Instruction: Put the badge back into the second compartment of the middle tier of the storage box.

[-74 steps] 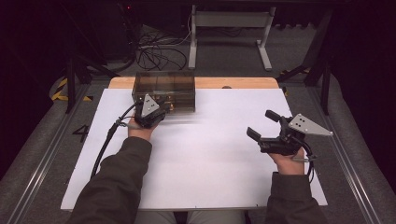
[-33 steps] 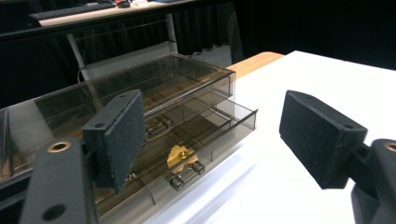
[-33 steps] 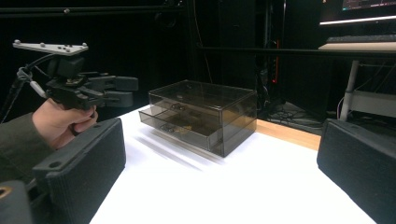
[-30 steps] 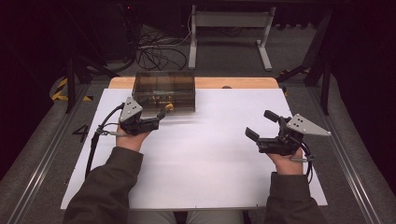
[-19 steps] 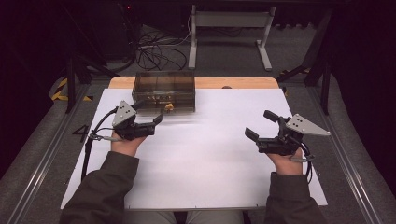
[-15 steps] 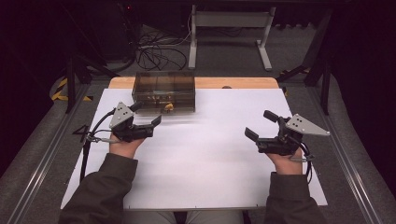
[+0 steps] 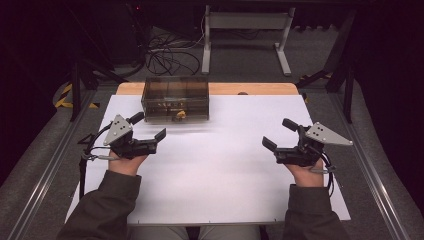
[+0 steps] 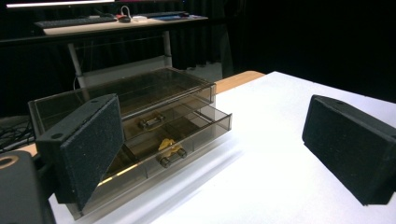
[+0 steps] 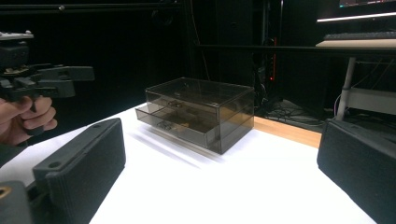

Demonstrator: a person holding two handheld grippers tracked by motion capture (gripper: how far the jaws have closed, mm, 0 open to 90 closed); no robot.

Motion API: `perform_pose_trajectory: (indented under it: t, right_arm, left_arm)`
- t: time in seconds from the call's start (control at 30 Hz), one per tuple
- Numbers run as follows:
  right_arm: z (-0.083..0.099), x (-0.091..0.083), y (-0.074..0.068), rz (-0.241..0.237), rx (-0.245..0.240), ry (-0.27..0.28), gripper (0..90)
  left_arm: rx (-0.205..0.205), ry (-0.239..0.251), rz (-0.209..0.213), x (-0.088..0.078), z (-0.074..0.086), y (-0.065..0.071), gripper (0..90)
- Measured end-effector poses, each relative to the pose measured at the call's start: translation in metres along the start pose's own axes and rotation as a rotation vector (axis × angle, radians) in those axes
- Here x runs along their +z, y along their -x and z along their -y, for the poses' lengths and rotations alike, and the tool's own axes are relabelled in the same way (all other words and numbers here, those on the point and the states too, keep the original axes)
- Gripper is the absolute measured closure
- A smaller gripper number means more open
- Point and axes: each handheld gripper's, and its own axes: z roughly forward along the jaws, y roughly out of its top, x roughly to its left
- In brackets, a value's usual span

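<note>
Broadly, the white table (image 7: 215, 170) carries one thing: a smoky clear drawer box (image 7: 175, 99) at its far edge, left of centre. Its lower drawer (image 8: 187, 140) stands pulled out a little toward the near side, with a small yellow object (image 8: 167, 143) inside behind the metal handle (image 8: 170, 156); the upper drawer looks shut. The left gripper (image 7: 147, 134) hovers just near and left of the box, jaws spread wide and empty. The right gripper (image 7: 280, 135) hangs well apart on the right, jaws likewise parted and holding nothing. Judging by the scene, the work in hand is that lower drawer. To do it well, bring the left gripper in level with the handle, square to the drawer front, and move straight along the slide so the light box doesn't skid; the right could steady it.
</note>
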Motion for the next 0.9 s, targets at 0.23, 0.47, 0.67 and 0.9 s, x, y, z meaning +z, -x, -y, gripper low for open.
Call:
perform_pose_trajectory:
  t: [0.23,0.47,0.67,0.9]
  right_arm:
    - [0.002,0.0,0.001,0.006,0.003,-0.002,1.6]
    - [0.004,0.001,0.002,0.007,0.001,-0.005,1.5]
    - [0.004,0.0,0.003,0.011,0.003,-0.003,1.5]
    - [0.004,-0.001,0.002,0.012,-0.007,-0.001,1.5]
  left_arm:
    - [-0.023,0.028,0.007,-0.013,0.002,0.002,5.4]
    - [-0.014,0.055,0.004,-0.025,0.0,0.006,4.8]
    - [-0.009,0.059,0.01,-0.035,0.001,0.01,4.1]
    - [-0.012,0.058,0.001,-0.047,0.007,0.01,3.2]
